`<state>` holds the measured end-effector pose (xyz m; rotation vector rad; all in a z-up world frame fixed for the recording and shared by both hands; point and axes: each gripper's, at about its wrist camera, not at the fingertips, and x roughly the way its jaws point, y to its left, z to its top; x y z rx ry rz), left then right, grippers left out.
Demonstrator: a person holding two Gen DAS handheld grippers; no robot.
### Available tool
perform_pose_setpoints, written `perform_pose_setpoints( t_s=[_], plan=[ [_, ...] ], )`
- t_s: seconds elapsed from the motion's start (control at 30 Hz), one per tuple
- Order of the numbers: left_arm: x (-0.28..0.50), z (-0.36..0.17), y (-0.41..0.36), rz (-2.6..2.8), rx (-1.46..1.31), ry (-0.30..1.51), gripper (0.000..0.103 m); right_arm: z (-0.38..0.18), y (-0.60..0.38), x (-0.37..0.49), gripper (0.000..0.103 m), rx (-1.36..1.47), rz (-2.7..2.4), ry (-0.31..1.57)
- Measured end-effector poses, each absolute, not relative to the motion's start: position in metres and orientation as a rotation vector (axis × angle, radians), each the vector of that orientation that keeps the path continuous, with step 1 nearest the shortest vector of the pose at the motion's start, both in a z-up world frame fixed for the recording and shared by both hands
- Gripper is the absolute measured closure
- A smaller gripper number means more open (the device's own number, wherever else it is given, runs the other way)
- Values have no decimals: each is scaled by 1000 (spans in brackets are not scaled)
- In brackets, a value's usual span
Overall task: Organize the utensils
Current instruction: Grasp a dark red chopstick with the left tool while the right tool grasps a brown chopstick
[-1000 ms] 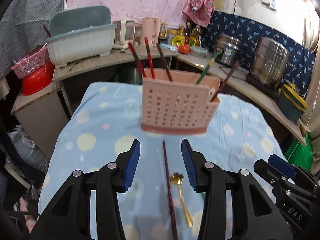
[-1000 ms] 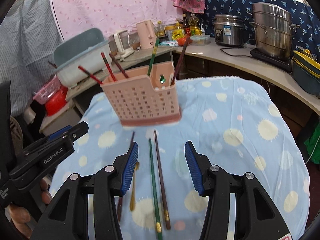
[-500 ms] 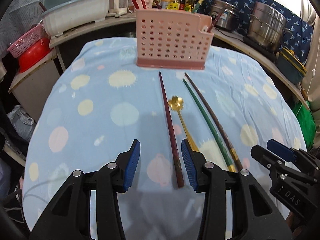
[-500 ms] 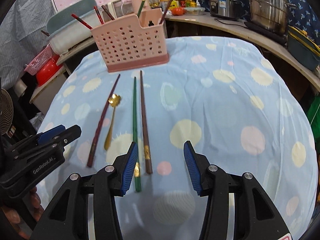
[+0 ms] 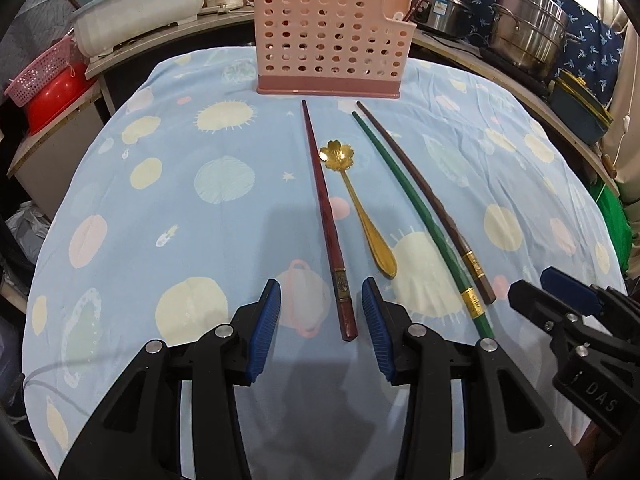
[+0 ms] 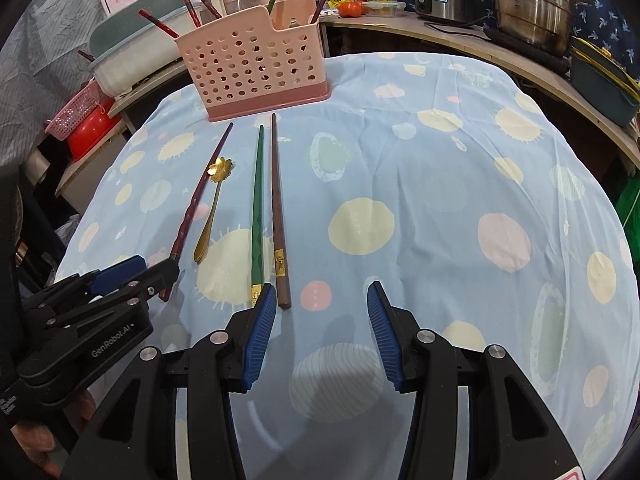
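A pink perforated utensil holder stands at the far side of the table with several chopsticks upright in it. On the cloth lie a dark red chopstick, a gold flower-bowl spoon, a green chopstick and a brown chopstick. My left gripper is open, its blue pads either side of the red chopstick's near end. My right gripper is open just right of the brown chopstick's near end, nothing between its fingers.
The table wears a light blue spotted cloth. Behind it a counter carries steel pots, a dish tub, a red basin and bottles. A hand shows at the lower left.
Both grippers have come down and tilted toward the cloth. The utensil holder has slid to the top of both views, and the loose utensils now lie in full sight.
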<state>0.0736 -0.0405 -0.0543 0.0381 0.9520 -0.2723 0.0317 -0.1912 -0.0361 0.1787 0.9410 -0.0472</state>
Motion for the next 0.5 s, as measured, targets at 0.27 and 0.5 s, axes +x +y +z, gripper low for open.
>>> perform_pose_setpoints(
  t_s=[0.27, 0.5],
  plan=[
    [74, -57, -34, -245, 60, 940, 82, -37, -190, 37, 58, 175, -43, 945],
    [74, -58, -27, -237, 57, 935, 90, -42, -181, 48, 67, 148, -26, 959]
  ],
)
